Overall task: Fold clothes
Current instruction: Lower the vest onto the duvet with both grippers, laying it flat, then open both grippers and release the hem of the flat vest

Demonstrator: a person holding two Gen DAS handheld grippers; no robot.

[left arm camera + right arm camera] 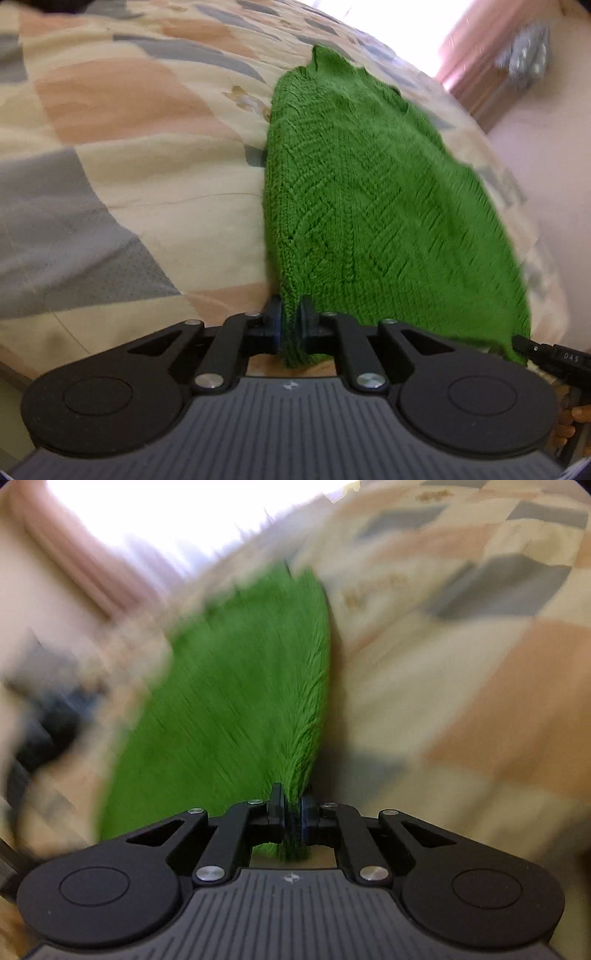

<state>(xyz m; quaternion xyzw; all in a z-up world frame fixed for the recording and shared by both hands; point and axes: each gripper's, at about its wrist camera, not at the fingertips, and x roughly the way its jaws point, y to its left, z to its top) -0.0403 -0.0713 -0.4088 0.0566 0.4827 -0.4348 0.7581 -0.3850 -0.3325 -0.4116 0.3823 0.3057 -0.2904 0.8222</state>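
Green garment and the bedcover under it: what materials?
Green garment: chunky knit, probably wool or acrylic yarn, matte; stitch rows and a chevron pattern show. Bedcover: thin woven printed fabric, likely cotton, matte; soft creases, flat beige, orange and grey blocks.

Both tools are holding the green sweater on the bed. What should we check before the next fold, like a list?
1. Left tool pinching the sweater edge: ok, knit sits between its fingers.
2. Right tool pinching the sweater: ok, green fabric is clamped there.
3. Both grips on the near edge: ok; the right tool's tip shows at the other near corner in the left view.
4. Far edge lying flat on the bedspread: ok in the left view, a little wavy.
5. Sweater free of bunching on the right side: cannot tell, the right view is blurred.
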